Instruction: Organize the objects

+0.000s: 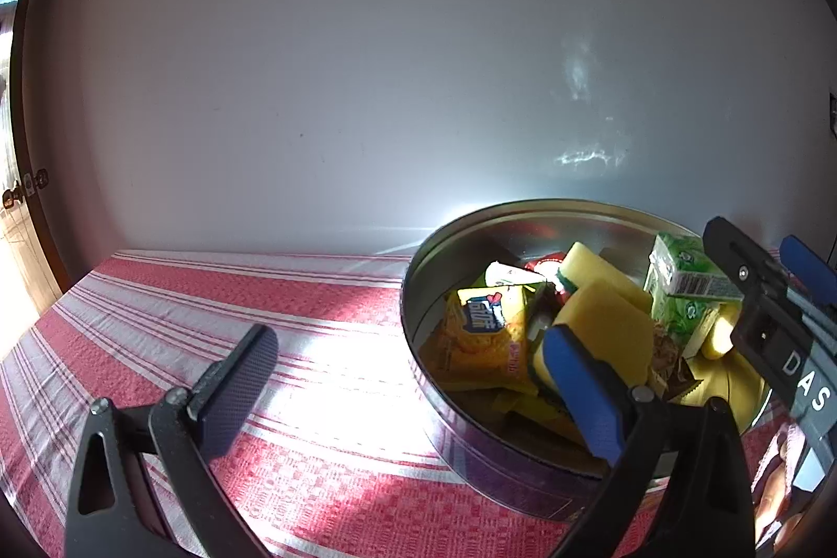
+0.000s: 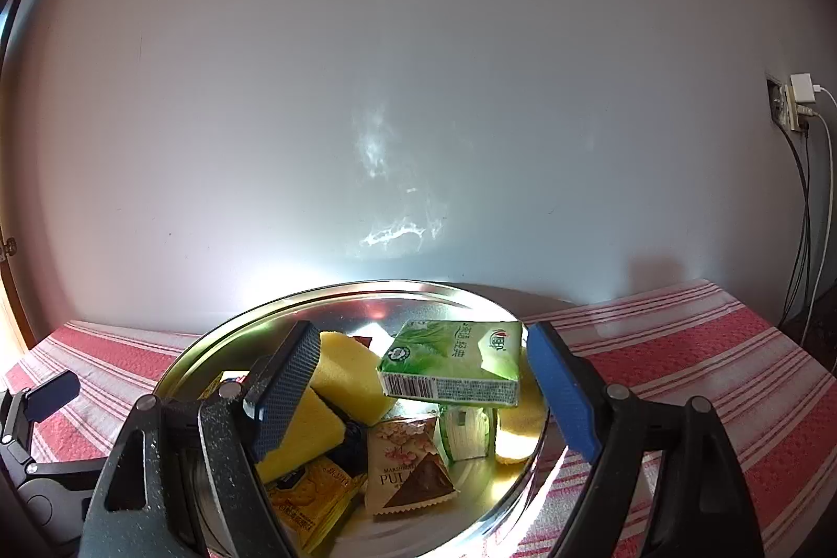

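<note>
Currently the green tissue pack (image 2: 452, 362) sits between the right gripper (image 2: 418, 401) fingers, toward 1 o'clock of centre, long axis running finger to finger, propped atop clutter in the round metal tin (image 2: 209, 349). Jaws wide, pads not touching it. Left gripper (image 1: 413, 390) also open and empty, straddling the tin's 9 o'clock rim; right is nearer. Count: two yellow sponges (image 2: 348, 364), one yellow cracker packet (image 1: 484, 338), one marshmallow sachet (image 2: 408, 469), one tin, striped red cloth (image 1: 219, 296).

Bench (image 1: 324, 296) left of the round tin (image 1: 418, 312): bare striped cloth, open passage. Tin interior crowded: yellow sponges (image 2: 350, 364), green carton (image 2: 455, 362) on top, snack packets (image 2: 408, 469) below. Wall (image 1: 366, 61) just behind the tin blocks the far side. Right bench strip (image 2: 706, 349) bare.
</note>
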A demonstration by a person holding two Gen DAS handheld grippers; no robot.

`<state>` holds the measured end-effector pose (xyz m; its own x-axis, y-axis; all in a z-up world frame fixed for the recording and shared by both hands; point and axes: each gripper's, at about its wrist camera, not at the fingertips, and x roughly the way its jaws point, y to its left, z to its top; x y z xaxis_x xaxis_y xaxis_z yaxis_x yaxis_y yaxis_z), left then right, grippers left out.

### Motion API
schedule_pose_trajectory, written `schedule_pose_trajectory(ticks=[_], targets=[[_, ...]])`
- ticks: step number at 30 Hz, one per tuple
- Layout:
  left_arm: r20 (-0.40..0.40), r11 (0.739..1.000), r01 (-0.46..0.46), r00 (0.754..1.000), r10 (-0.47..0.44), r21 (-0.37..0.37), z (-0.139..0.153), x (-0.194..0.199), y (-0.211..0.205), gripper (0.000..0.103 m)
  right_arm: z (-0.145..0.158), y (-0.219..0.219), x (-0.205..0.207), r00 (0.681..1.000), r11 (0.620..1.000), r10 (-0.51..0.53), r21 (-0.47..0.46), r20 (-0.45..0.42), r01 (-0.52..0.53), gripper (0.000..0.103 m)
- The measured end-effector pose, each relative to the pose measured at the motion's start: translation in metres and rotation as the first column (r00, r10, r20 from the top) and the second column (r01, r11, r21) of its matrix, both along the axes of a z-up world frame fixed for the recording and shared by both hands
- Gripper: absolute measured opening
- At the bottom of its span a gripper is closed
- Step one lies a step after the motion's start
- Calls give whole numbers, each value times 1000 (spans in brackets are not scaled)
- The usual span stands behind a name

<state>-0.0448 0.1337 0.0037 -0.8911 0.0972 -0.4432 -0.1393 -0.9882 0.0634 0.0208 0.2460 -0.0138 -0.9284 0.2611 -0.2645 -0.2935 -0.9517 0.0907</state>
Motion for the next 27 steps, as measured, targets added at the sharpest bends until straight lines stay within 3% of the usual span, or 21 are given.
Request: schedule_pose_trajectory(ticks=[6,19,27], targets=[[1,999,21,1000,-21,26,1,12,-5,102,2,-15,21,1000,999,-27,25,-12,28,83],[-9,998,40,999,-40,55,4,37,-19,103,1,-14,55,996,995,-84,-53,-16,83,83],[-33,995,83,996,-81,52,7,53,-21,103,3,-21,78,992,993,-112,-49,-61,109,83]])
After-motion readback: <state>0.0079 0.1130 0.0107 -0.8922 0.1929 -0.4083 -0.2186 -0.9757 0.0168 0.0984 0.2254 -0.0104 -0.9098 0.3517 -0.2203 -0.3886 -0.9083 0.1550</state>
